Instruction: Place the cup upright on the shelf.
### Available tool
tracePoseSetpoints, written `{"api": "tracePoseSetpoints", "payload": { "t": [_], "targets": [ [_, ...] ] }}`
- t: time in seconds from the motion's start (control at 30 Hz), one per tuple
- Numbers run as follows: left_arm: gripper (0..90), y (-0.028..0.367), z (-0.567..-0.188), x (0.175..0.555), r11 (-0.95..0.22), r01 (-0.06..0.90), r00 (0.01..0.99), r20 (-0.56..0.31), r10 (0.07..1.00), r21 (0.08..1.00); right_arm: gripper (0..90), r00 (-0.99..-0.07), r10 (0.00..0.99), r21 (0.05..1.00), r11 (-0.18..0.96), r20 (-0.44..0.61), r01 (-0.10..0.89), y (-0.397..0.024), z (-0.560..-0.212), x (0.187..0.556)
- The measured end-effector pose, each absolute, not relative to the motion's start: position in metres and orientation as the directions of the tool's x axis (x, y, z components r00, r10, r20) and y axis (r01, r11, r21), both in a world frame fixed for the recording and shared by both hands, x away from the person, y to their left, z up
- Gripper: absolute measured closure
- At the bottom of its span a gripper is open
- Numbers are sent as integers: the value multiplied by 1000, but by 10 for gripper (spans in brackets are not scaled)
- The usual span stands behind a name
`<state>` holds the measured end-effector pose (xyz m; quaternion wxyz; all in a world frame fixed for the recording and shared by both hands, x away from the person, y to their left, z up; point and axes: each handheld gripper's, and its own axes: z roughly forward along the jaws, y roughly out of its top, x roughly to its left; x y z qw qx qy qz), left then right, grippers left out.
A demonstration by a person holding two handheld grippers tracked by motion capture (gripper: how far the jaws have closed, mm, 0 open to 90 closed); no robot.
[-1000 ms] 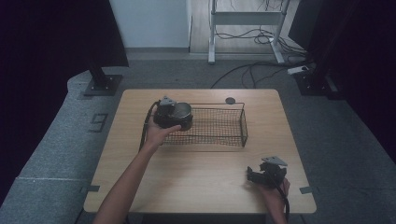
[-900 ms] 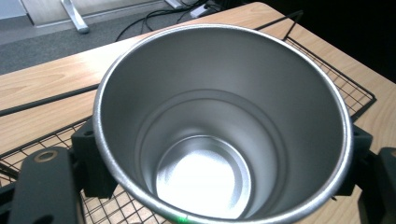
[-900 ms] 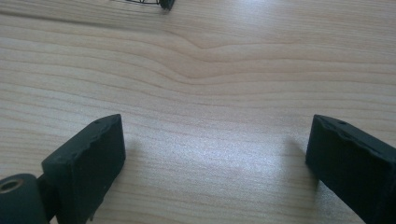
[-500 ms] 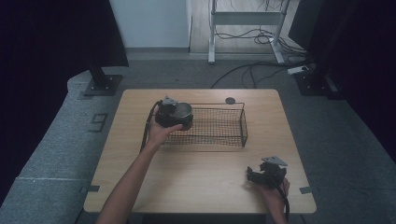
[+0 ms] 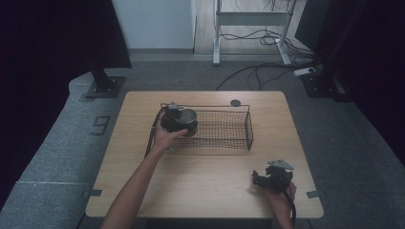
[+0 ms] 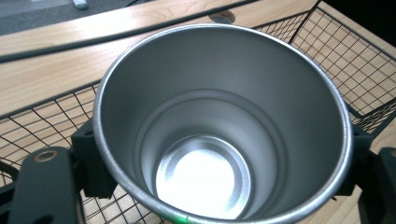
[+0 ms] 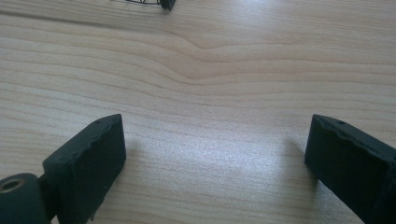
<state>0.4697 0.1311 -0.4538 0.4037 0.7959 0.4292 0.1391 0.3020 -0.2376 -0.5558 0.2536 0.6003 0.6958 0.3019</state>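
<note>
A: Where does the metal cup (image 5: pixel 185 120) sit?

B: In the high view it is at the left end of the wire basket (image 5: pixel 229 130), over the basket's mesh. The left gripper (image 5: pixel 175 120) has it clamped. In the left gripper view the cup (image 6: pixel 219 130) stands mouth up toward the camera, and a black jaw presses against its wall on each side, so the jaws are closed on the cup.

A: Is the cup resting on the mesh floor?

B: That cannot be told. The mesh shows behind and below it in the left gripper view, but the contact point under the cup is hidden.

A: And the basket?

B: It lies on the far half of the wooden table (image 5: pixel 200 186), with its long side across the table. A small dark disc (image 5: pixel 235 102) is set in the tabletop just beyond its far rim.

A: The other hand?

B: The right gripper (image 5: pixel 267 179) rests near the table's near right corner, well apart from the basket. In the right gripper view its two black jaws stand wide apart with bare wood (image 7: pixel 201 84) between them, holding nothing. A corner of the basket (image 7: pixel 166 3) shows at the top edge of that view.
</note>
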Motion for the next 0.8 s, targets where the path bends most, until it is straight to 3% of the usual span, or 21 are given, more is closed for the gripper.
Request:
{"api": "tracePoseSetpoints", "payload": {
  "t": [0.8],
  "targets": [
    [183, 123, -480, 475, -349, 631, 585, -129, 801, 693, 51, -150, 989, 725, 97, 9, 682, -238, -556, 302]
  ]
}}
